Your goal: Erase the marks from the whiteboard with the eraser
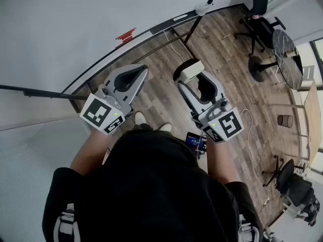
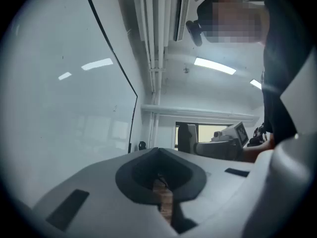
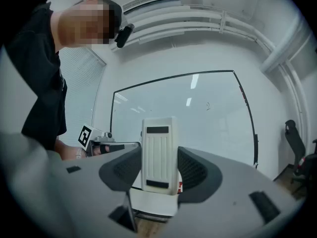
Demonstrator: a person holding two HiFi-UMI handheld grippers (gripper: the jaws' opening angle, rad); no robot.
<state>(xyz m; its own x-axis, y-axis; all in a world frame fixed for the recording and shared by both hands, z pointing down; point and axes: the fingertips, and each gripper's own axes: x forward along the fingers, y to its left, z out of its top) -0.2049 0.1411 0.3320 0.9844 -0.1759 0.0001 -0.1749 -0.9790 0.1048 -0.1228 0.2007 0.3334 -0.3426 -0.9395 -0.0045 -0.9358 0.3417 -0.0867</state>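
While the eraser (image 3: 158, 155) is gripped upright between the jaws of the right gripper (image 3: 158, 171), no contact with the whiteboard (image 3: 198, 118) is shown; the board stands well apart, ahead of that gripper. The left gripper (image 2: 161, 182) is carried with its jaws drawn almost together on nothing, only a thin slit of floor being seen between them.

Most of the board appears clean. One small dark mark (image 3: 208, 104) can be made out near the upper middle, right of centre, so the task is judged nearly done or barely needed, with at least that mark left to be wiped. A pass of the eraser over it is not yet under way.

The lower edge of the board is hidden behind the right gripper and the eraser. The wiping face of the eraser is turned away. Faint specks on the board in the left gripper view cannot be told from reflections.
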